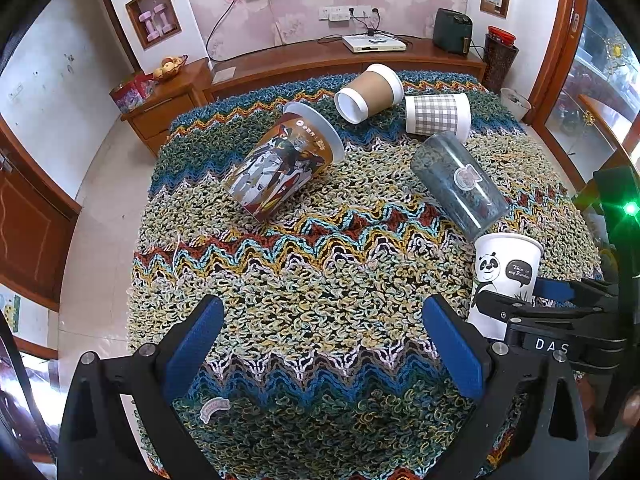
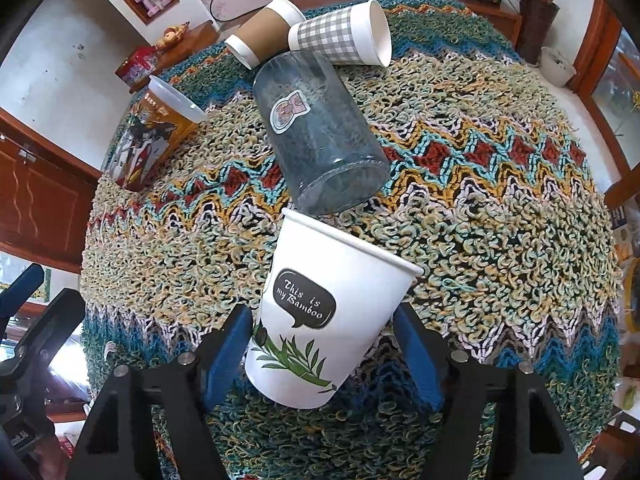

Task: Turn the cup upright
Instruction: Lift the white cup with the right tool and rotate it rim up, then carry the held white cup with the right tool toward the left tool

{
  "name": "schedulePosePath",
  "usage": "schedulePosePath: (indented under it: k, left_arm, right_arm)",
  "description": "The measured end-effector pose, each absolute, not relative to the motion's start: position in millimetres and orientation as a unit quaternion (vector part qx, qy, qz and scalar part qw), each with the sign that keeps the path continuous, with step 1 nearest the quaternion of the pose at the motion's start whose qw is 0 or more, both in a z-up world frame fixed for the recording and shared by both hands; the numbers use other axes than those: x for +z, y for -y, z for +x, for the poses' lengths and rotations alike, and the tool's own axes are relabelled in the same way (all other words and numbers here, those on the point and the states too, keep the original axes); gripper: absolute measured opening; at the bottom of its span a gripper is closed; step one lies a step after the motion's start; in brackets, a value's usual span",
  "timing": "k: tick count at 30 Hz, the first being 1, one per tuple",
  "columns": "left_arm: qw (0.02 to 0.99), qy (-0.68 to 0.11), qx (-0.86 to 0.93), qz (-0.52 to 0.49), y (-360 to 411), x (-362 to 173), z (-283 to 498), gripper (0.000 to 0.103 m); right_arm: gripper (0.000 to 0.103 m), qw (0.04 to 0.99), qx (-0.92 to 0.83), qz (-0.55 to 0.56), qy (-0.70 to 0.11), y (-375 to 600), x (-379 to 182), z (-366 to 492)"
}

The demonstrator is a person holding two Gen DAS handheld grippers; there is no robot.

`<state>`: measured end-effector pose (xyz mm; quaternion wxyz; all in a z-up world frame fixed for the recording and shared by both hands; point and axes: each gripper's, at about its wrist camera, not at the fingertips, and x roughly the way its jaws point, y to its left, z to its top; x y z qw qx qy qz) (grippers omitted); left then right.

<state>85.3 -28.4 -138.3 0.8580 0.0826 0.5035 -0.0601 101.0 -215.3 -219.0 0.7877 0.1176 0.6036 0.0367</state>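
Observation:
A white paper cup with a panda and a "This is my Bamboo" print (image 2: 320,312) stands mouth-up between the blue pads of my right gripper (image 2: 324,354), which is shut on it near its base. It also shows in the left wrist view (image 1: 504,276), held by the right gripper (image 1: 520,300). My left gripper (image 1: 320,344) is open and empty over the knitted cloth (image 1: 320,264), left of the cup.
Several cups lie on their sides: a clear blue-grey cup (image 2: 320,136), a grey checked cup (image 2: 344,36), a brown-sleeved cup (image 2: 264,32), and a printed orange cup (image 2: 154,132). A wooden TV cabinet (image 1: 344,60) stands behind the table.

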Motion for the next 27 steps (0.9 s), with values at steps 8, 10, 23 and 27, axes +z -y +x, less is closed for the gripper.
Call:
schedulePosePath:
  k: [8,10,23,27]
  left_arm:
    - [0.862,-0.498,-0.060,0.076,25,-129,76,0.100]
    - [0.863,-0.495,-0.061,0.073,23,-124,71,0.100]
    - [0.869,-0.488,-0.068,0.048,11,-99,27,0.100]
    - [0.869,-0.488,-0.070,0.046,11,-97,11,0.100]
  right_arm:
    - [0.068,0.804,0.059,0.106,-0.583,212,-199,84]
    - [0.068,0.810,0.065,0.097,-0.574,211,-189,76]
    - [0.068,0.835,0.085,0.039,-0.542,193,-145,13]
    - [0.068,0.838,0.085,0.024,-0.538,187,-141,-1]
